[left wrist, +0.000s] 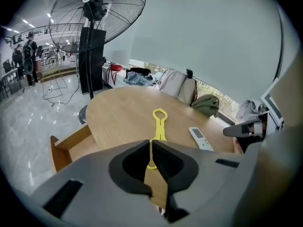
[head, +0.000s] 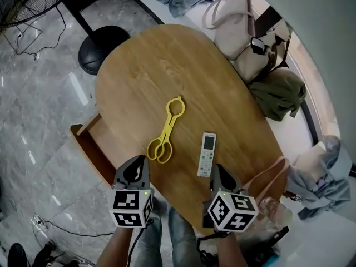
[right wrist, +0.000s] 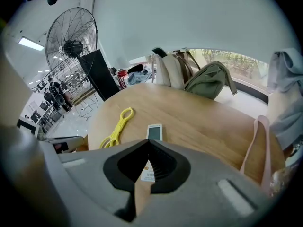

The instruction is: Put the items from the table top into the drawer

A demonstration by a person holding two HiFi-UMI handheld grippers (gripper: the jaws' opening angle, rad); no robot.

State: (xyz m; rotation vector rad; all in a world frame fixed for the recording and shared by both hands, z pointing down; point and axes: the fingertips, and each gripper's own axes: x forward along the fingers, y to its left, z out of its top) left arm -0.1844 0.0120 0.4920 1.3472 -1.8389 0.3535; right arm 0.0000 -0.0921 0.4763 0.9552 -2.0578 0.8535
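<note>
A yellow plastic tongs-like tool (head: 166,128) lies on the oval wooden table (head: 167,65), handles toward me. A white remote (head: 206,154) lies just right of it. At the table's left side a wooden drawer (head: 92,149) stands pulled out. My left gripper (head: 139,160) hovers at the near edge just before the tool's handles, shut and empty. My right gripper (head: 218,168) hovers just before the remote, jaw tips together, empty. The left gripper view shows its gripper (left wrist: 150,141), the tool (left wrist: 159,122), the remote (left wrist: 200,138) and the drawer (left wrist: 71,143). The right gripper view shows its gripper (right wrist: 148,140), the remote (right wrist: 154,132) and the tool (right wrist: 117,126).
A standing fan (left wrist: 94,13) with a round black base (head: 103,49) stands beyond the table's far left. Beige bags (head: 239,32) and a green bag (head: 278,90) line the right side. A pink strap (head: 272,174) hangs by the near right edge. Cables lie on the floor.
</note>
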